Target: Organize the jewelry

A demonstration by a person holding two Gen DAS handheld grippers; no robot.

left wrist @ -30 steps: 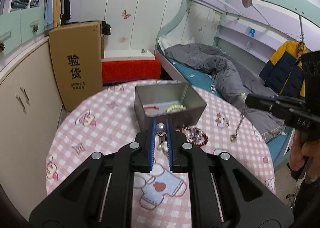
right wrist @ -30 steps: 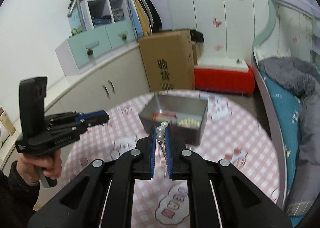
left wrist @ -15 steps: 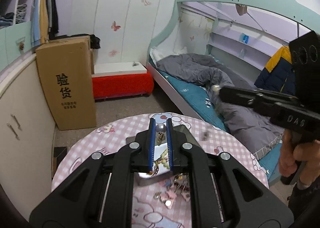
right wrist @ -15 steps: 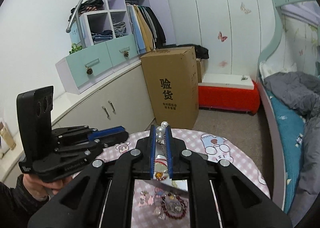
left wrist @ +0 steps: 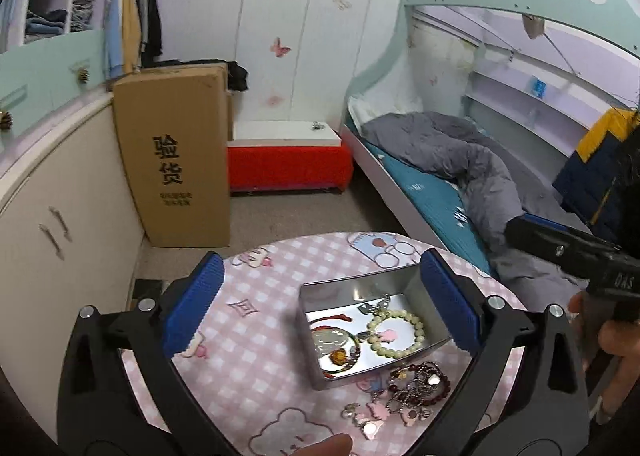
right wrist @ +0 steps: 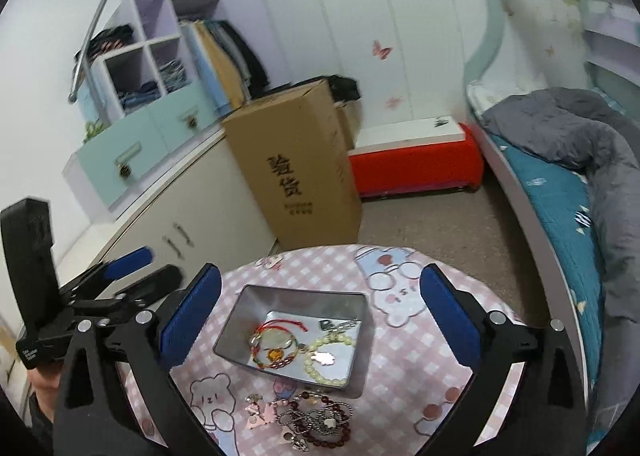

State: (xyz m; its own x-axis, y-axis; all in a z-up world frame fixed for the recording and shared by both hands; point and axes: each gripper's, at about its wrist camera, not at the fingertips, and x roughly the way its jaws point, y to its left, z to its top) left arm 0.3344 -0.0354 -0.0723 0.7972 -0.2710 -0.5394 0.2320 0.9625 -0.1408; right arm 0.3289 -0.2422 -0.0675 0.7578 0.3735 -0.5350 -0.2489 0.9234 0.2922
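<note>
I hold both the left gripper (left wrist: pixel 320 308) and right gripper (right wrist: pixel 320 312) spread wide, empty, above the shiny metal tin (right wrist: pixel 256 320) where the pale bead bracelet (left wrist: pixel 396 332) lies on the pink checked table (left wrist: pixel 256 360).

Even, soft indoor light fills both views; heavy fisheye bending and dark vignetting crowd the corners. The metal tin (left wrist: pixel 362 288) shows mirror glare. Motion blur softens the right view's upper left shelves (right wrist: pixel 148 52).

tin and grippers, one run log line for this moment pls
left gripper: open, empty | right gripper: open, empty | tin: bracelets inside | pile: on table beside tin
</note>
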